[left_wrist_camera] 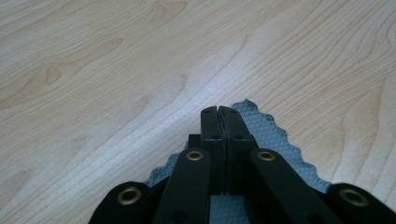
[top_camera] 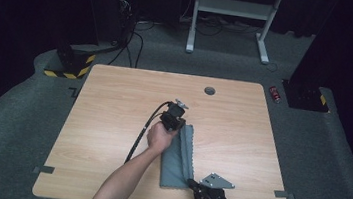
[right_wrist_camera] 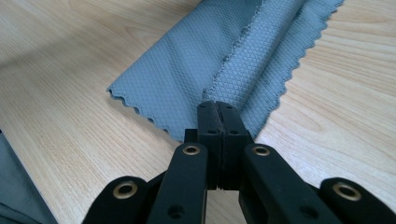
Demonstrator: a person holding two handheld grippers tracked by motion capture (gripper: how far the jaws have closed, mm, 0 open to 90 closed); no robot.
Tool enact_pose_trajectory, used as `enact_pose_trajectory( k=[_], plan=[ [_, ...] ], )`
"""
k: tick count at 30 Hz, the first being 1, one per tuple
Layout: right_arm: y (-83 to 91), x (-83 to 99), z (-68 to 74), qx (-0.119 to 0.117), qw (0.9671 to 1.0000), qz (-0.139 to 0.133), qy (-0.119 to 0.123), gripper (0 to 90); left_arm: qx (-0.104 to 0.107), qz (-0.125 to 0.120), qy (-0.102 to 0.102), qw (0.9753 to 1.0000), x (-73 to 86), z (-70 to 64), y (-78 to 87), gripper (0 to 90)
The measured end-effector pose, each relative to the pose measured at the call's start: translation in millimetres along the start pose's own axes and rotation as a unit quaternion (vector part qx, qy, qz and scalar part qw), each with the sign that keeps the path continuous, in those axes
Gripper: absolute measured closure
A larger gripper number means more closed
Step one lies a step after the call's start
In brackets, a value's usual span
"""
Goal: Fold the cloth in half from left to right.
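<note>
One wooden counter [top_camera: 111, 122] carries one grey cloth [top_camera: 177, 160], folded into a long strip with wavy edges. The cloth lies a little toward the near edge from the counter's middle, running from mid-counter toward that near edge. One round grey plug [top_camera: 209, 90] sits in the counter top near its far edge, well apart from the cloth.

Two grippers work at the cloth, one at each end. The left gripper [top_camera: 175, 124], held in one hand [top_camera: 160, 138], is at the cloth's far end; in the left gripper view its jaws are pressed together over the cloth's corner [left_wrist_camera: 261, 130], though I cannot tell whether fabric is pinched between them. The right gripper [top_camera: 191, 183] is at the cloth's near right corner; in the right gripper view its jaws are closed tight against the folded edge [right_wrist_camera: 224, 70], a grip on it not clear.
</note>
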State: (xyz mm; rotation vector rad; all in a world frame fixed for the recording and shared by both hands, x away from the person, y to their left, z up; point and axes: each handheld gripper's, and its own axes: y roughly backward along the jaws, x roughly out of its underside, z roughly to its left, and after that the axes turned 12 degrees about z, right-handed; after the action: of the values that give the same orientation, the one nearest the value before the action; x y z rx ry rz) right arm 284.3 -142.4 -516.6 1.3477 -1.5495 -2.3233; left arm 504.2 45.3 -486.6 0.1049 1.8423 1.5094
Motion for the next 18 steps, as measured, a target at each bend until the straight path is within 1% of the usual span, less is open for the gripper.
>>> enact_pose_trajectory(
  k=[3, 6, 8, 10, 11, 12, 13, 15, 18],
  plan=[
    [-1.8, 0.6, -0.5, 0.001, 1.0, 0.002, -0.001, 89.4, 0.003, 0.001, -0.001, 1.0, -0.3, -2.1, -3.3, 88.9],
    [-2.2, 5.1, -4.3, 0.005, 0.9999, 0.008, -0.011, 89.3, 0.008, -0.001, 0.002, 1.0, -1.5, -5.1, -9.5, 87.9],
    [-1.7, 7.2, -6.8, 0.007, 0.9998, 0.01, -0.014, 88.9, 0.013, -0.002, 0.008, 0.9999, -2.4, -5.0, -13.2, 86.6],
    [-1.5, 7.9, -8.6, 0.011, 0.9998, 0.011, -0.014, 87.5, 0.021, -0.005, 0.018, 0.9996, -2.5, -3.9, -15.5, 81.4],
    [-1.6, 7.6, -9.3, 0.013, 0.9997, 0.013, -0.015, 84.4, 0.028, -0.004, 0.025, 0.9993, -2.4, -2.8, -16.2, 75.9],
    [-1.7, 7.0, -10.0, 0.018, 0.9996, 0.015, -0.018, 80.8, 0.031, -0.003, 0.026, 0.9992, -2.3, -2.2, -15.5, 70.4],
    [-1.5, 6.3, -11.2, 0.022, 0.9995, 0.016, -0.019, 78.1, 0.025, -0.004, 0.025, 0.9994, -2.2, -1.4, -13.7, 66.4],
    [0.0, 5.3, -14.1, 0.028, 0.9992, 0.015, -0.023, 74.9, 0.021, -0.012, 0.026, 0.9994, -1.0, -0.1, -8.0, 61.3],
    [6.6, 4.0, -22.1, 0.042, 0.9986, 0.008, -0.031, 72.0, 0.017, -0.03, 0.031, 0.9989, 4.8, 5.8, 8.6, 56.0]
  ],
)
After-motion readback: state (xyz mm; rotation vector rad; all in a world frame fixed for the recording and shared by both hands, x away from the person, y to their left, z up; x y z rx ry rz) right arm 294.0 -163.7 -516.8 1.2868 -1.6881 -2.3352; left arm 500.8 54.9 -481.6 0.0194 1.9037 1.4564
